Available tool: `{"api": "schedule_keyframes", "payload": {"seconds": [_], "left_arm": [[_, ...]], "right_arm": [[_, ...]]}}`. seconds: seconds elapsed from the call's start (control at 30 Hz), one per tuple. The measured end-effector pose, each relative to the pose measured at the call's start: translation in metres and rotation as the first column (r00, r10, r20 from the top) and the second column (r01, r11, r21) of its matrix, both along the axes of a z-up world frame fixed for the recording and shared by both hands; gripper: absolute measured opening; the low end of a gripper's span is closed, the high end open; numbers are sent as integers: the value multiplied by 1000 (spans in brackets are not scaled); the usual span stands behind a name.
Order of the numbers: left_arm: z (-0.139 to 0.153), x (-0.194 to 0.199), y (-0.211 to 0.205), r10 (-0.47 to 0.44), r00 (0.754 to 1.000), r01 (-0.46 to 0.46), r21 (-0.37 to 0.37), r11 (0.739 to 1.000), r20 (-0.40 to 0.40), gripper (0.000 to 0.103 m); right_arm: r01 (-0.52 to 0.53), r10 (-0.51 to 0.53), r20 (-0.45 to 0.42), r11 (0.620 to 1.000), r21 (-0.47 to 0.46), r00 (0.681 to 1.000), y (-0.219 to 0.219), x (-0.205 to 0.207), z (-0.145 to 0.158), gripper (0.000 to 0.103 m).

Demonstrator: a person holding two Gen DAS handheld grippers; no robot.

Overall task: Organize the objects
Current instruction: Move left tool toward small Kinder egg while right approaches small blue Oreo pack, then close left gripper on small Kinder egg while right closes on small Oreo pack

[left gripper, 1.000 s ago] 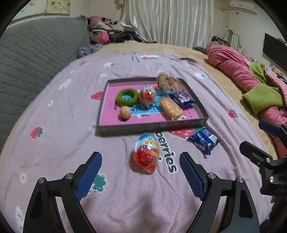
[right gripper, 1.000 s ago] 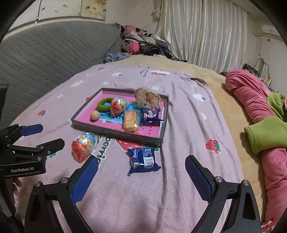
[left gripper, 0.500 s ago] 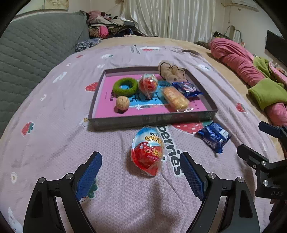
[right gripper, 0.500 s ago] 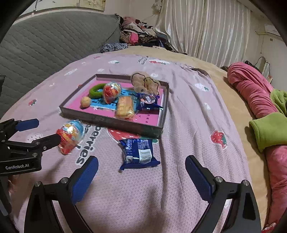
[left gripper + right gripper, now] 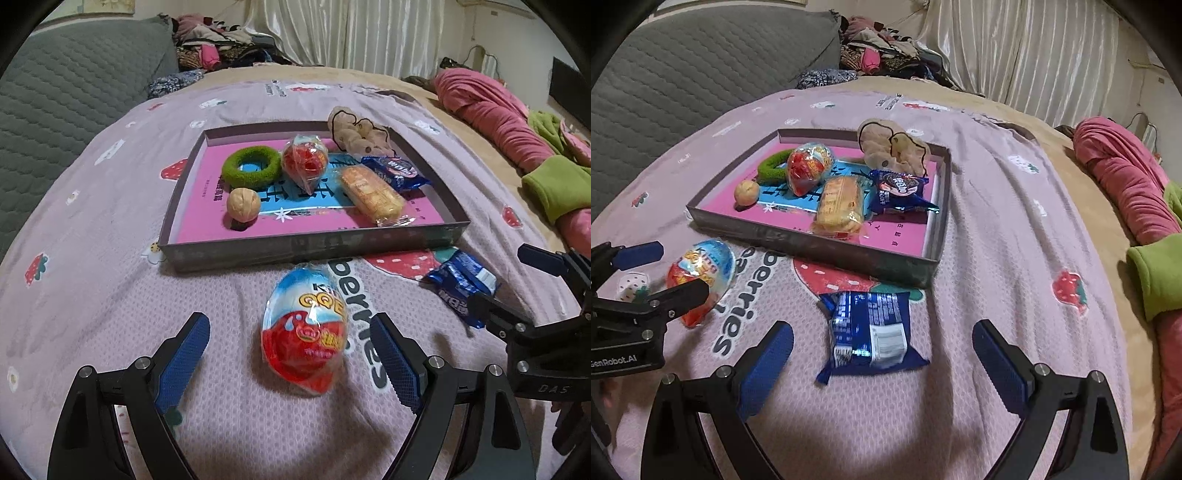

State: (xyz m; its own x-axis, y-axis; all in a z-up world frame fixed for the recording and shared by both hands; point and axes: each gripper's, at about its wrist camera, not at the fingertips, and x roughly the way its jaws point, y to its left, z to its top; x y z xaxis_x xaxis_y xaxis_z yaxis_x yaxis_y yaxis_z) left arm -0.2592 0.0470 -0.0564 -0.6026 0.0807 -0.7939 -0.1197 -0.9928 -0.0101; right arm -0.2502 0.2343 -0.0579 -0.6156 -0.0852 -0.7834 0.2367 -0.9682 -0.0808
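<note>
Six things are already placed in the shallow grey tray with pink floor [image 5: 317, 243]. Two are left on the blanket: a red and blue egg-shaped foil packet [image 5: 304, 332], seen between the wide, empty fingers of the left gripper [image 5: 290, 356], and a flat blue biscuit packet [image 5: 870, 330], between the equally wide fingers of the right gripper [image 5: 882, 363].

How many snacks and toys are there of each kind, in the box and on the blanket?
Egg-shaped candy packs: 2, one in the tray at, one on the blanket.
Blue cookie packets: 2.
Wrapped yellow cake: 1.
Walnut: 1.
Green fuzzy ring: 1.
Beige plush toy: 1.
Total: 8.
</note>
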Motion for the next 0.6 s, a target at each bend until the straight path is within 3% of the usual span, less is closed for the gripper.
{"api": "schedule_keyframes", "payload": {"seconds": [0.6], "left_arm": [[-21, -23, 8, -24, 1000, 24, -13, 1000, 15, 89]], "right_arm": [[-21, 22, 58, 1000, -16, 998, -8, -25, -32, 97]]}}
